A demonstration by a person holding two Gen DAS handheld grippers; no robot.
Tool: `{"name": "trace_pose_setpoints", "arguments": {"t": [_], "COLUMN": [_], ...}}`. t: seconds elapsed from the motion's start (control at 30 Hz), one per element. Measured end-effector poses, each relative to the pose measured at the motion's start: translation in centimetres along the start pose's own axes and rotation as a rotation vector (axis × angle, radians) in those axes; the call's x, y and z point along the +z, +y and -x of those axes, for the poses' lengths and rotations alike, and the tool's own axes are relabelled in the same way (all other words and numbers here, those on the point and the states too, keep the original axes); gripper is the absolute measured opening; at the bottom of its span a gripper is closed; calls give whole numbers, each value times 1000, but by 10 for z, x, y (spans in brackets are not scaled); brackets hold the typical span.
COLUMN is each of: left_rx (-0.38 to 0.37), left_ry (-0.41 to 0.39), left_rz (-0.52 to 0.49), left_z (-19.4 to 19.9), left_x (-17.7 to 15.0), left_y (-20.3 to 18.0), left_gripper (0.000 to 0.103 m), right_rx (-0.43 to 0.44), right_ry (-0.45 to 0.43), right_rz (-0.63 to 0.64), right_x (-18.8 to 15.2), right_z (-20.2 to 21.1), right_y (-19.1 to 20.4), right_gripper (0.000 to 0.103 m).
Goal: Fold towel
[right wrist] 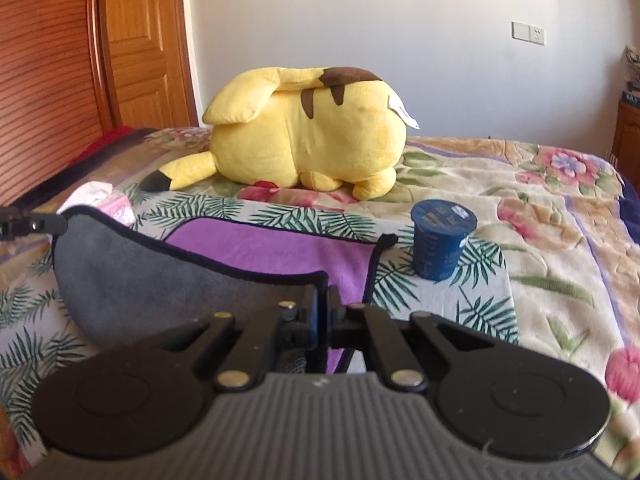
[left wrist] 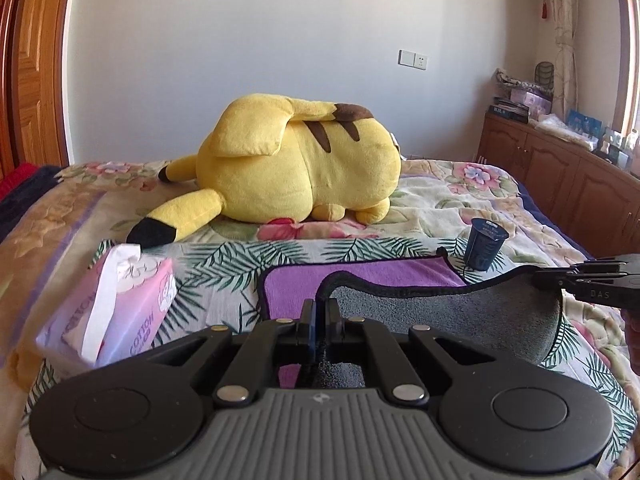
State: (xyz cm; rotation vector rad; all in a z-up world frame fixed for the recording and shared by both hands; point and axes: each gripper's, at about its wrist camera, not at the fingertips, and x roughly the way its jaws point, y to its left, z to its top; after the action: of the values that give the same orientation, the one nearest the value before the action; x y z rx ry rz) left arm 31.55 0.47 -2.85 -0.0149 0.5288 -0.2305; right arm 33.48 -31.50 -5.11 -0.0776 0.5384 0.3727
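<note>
The towel (left wrist: 360,280) is purple on one face and grey on the other, with a black hem. It lies on the bed, its near edge lifted and turned so the grey side (left wrist: 460,312) shows. My left gripper (left wrist: 320,304) is shut on the towel's near left corner. My right gripper (right wrist: 322,292) is shut on the near right corner of the towel (right wrist: 272,248). The right gripper shows at the right edge of the left wrist view (left wrist: 540,278). The left gripper shows at the left edge of the right wrist view (right wrist: 56,224).
A big yellow plush toy (left wrist: 300,164) lies on the floral bedspread (left wrist: 460,208) beyond the towel. A dark blue cup (left wrist: 485,249) stands by the towel's far right corner. A pink tissue pack (left wrist: 116,300) lies left. A wooden cabinet (left wrist: 560,176) stands right.
</note>
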Motion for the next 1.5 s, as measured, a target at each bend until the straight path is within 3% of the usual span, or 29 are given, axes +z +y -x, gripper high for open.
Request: {"name": "trace_pose_setpoints", "arguments": {"t": [0.93, 1.3, 1.5], "left_rx": [76, 107, 129], "left_ry": [-118, -124, -84], "left_rz": [-22, 8, 20], "left_z": [-61, -97, -125], "left_x": [58, 50, 41], "left_y": [14, 18, 21], "left_gripper": [0, 0, 0], "right_rx": [-87, -117, -133], "right_ry": [-170, -132, -80], "right_rz": [64, 121, 152], "right_x": [49, 44, 33], "right_z": [-49, -84, -107], "right_y": [-16, -19, -20], "right_gripper": [5, 5, 5]}}
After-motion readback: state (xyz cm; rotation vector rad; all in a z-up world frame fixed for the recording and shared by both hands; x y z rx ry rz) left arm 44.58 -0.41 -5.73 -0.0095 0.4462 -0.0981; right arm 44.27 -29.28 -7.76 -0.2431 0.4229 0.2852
